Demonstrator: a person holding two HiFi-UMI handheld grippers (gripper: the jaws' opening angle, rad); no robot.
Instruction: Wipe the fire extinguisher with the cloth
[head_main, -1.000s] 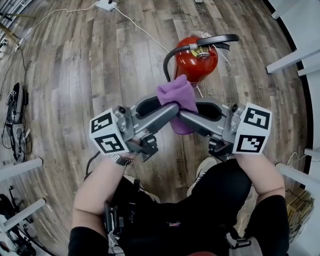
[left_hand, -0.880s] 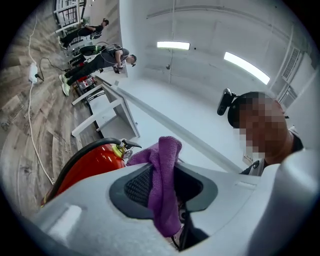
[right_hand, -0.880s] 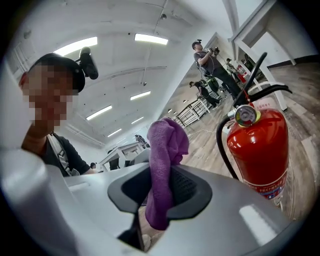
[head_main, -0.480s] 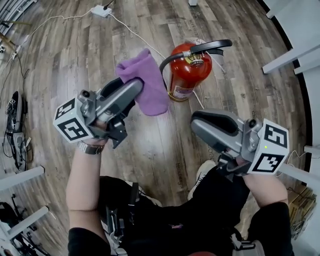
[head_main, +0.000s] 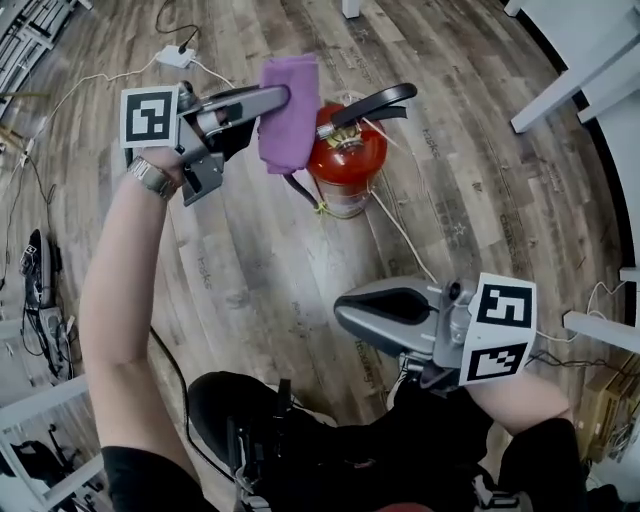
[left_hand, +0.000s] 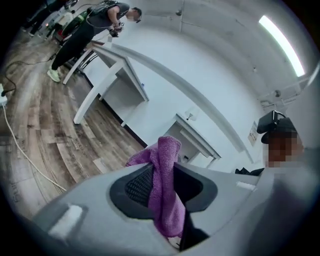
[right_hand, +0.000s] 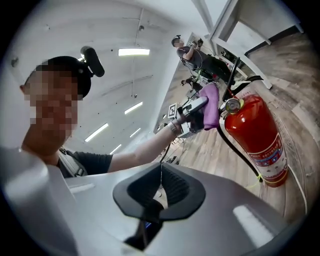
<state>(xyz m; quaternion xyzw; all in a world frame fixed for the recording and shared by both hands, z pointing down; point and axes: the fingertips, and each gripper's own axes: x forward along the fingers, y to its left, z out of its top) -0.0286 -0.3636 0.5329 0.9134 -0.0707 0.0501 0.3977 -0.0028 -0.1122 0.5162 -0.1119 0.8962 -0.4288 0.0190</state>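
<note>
Between the jaws of the left gripper (head_main: 281, 97) we pinch the cloth (head_main: 290, 128) — soft, light, probably easy to hold by its edge. Just beyond it stands the extinguisher (head_main: 346, 165) — likely heavy, rigid. The right gripper (head_main: 346, 313) is pressed together, empty.

Purple cloth (head_main: 288, 112) in the left gripper's (head_main: 280, 98) grey jaws — red fire extinguisher (head_main: 347, 162) just past its tips, black hose (head_main: 297, 190) and lever (head_main: 372, 99). Black-and-white square markers on its cube (head_main: 150, 117); brown-grey wood-grain floor (head_main: 250, 270) beneath.
</note>
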